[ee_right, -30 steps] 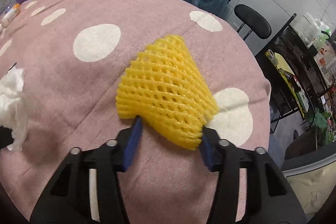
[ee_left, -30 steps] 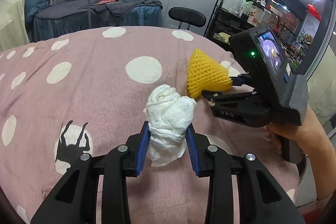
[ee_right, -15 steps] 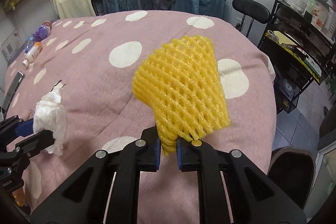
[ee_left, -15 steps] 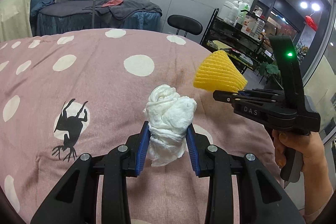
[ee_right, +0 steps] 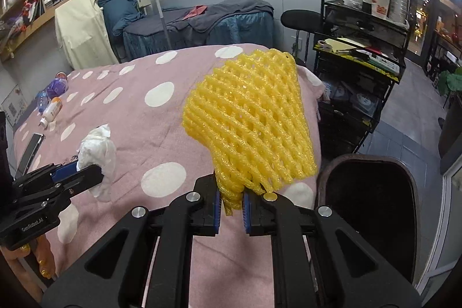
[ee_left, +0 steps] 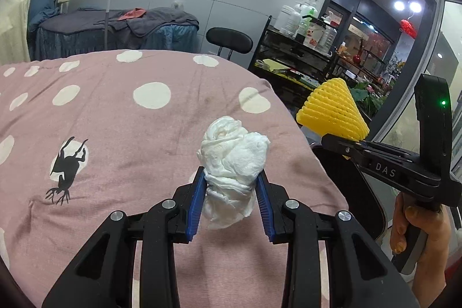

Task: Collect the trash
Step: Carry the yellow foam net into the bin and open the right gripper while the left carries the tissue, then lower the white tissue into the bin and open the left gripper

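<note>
My left gripper (ee_left: 231, 207) is shut on a crumpled white tissue (ee_left: 232, 160) and holds it above the pink dotted bed cover (ee_left: 115, 134). My right gripper (ee_right: 232, 208) is shut on the narrow end of a yellow foam fruit net (ee_right: 248, 123), lifted off the bed near its right edge. The net also shows in the left wrist view (ee_left: 332, 113), right of the tissue. The tissue shows in the right wrist view (ee_right: 96, 152) at the left. A dark round bin (ee_right: 372, 210) stands on the floor just right of the bed, below the net.
A phone (ee_right: 30, 150) and small bottles (ee_right: 52, 108) lie at the bed's far left. A black shelf cart (ee_right: 361, 54) with bottles and a black stool (ee_right: 301, 19) stand beyond the bed's right side. Another covered bed (ee_right: 202, 22) is at the back.
My right gripper closed on the yellow net and lifted it off the bed, toward the right edge. My left gripper kept the tissue and rose slightly.
</note>
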A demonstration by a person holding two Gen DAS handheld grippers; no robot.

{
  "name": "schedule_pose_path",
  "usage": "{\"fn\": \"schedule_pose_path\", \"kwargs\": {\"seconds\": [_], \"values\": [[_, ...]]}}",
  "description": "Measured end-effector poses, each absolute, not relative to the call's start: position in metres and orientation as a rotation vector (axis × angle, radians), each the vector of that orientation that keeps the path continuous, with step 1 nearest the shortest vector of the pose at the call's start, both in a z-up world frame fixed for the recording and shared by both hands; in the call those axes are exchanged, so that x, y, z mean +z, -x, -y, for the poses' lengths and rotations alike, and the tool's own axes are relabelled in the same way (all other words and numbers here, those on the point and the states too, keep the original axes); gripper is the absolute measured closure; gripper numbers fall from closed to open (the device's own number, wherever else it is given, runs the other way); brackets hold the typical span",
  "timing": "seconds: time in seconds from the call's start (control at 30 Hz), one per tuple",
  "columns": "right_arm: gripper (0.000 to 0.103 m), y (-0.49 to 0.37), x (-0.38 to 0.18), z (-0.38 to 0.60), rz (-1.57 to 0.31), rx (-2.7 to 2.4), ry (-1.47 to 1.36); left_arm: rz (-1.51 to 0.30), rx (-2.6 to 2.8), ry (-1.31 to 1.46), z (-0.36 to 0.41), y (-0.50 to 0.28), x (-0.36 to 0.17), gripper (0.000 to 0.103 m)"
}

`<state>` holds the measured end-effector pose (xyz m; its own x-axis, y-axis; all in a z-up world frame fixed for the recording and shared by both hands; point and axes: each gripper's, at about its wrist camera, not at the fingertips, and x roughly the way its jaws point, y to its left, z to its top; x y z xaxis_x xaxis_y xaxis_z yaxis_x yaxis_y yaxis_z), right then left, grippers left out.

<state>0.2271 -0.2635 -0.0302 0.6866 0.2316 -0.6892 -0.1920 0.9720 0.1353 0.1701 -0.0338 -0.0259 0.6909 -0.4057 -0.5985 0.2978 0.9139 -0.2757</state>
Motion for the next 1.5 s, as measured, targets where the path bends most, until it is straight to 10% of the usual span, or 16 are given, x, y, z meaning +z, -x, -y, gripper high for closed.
{"fn": "schedule_pose_path", "kwargs": {"seconds": [0.97, 1.03, 1.13, 1.5], "values": [[0.089, -0.169, -0.15, 0.41, -1.02, -0.137, -0.277, -0.685, -0.642, 0.046, 0.151, -0.139, -0.009, 0.069], [0.078, -0.169, -0.157, 0.414, -1.037, -0.146, -0.295, -0.688, -0.656, 0.038, 0.157, -0.138, -0.009, 0.069], [0.029, -0.164, -0.16, 0.418, -1.022, -0.184, -0.305, -0.693, -0.674, 0.025, 0.167, -0.136, -0.01, 0.069], [0.027, -0.147, -0.147, 0.431, -0.969, -0.233, -0.316, -0.743, -0.775, 0.008, 0.208, -0.135, -0.017, 0.069]]}}
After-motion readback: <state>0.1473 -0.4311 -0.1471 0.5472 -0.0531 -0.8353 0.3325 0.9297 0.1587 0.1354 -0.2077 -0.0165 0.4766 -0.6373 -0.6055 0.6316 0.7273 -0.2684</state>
